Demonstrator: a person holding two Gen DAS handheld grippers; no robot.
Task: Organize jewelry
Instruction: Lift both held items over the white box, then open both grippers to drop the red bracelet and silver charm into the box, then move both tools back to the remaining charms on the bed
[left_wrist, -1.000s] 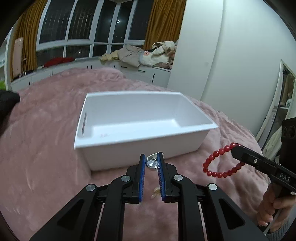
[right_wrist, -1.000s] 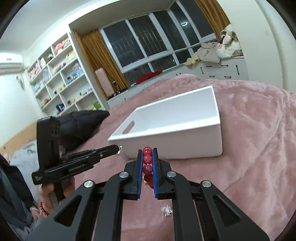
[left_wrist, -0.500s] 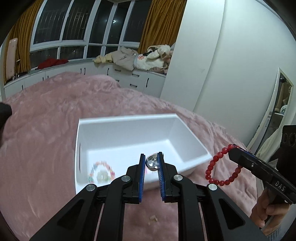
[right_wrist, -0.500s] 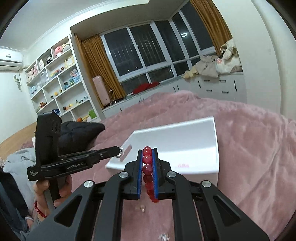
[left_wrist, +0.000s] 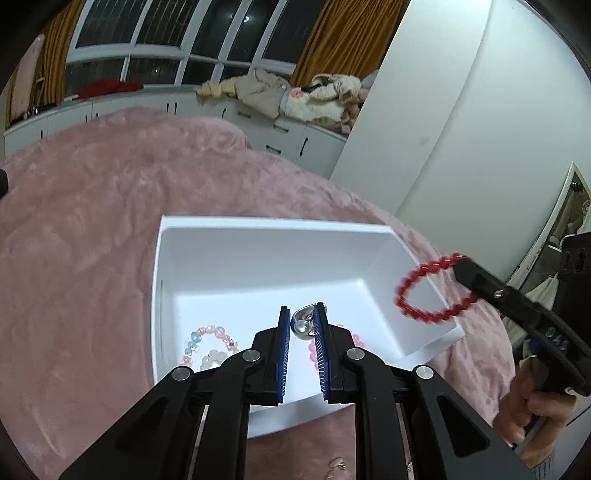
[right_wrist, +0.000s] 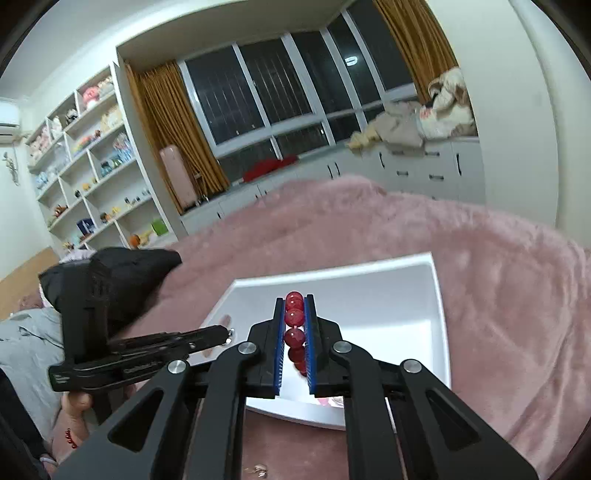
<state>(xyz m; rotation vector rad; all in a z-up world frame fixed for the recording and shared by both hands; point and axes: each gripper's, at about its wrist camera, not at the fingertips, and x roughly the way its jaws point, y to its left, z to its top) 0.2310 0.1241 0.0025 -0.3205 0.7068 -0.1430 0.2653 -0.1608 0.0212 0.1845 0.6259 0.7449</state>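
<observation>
Our left gripper (left_wrist: 303, 325) pinching a silver pendant (left_wrist: 303, 320) above the white box (left_wrist: 258, 240), pastel bead bracelets (left_wrist: 207, 345) in the box left of our fingers, right gripper (left_wrist: 465, 271) at far right dangling a red bead bracelet (left_wrist: 430, 291) over the box's right rim, pink blanket (left_wrist: 92, 221) all around.

Bedroom at night, pink bed in the middle

A fuzzy pink blanket (left_wrist: 110, 206) covers the bed; at 12 o'clock dark windows (right_wrist: 280, 88) run between mustard curtains (right_wrist: 173, 129), above low white cabinets (right_wrist: 424, 170) heaped with clothes (left_wrist: 295, 96). In the right wrist view, white open shelves (right_wrist: 85, 162) with small toys stand at 9 o'clock, and a plain white wall (left_wrist: 480, 122) rises at 2 o'clock.
</observation>
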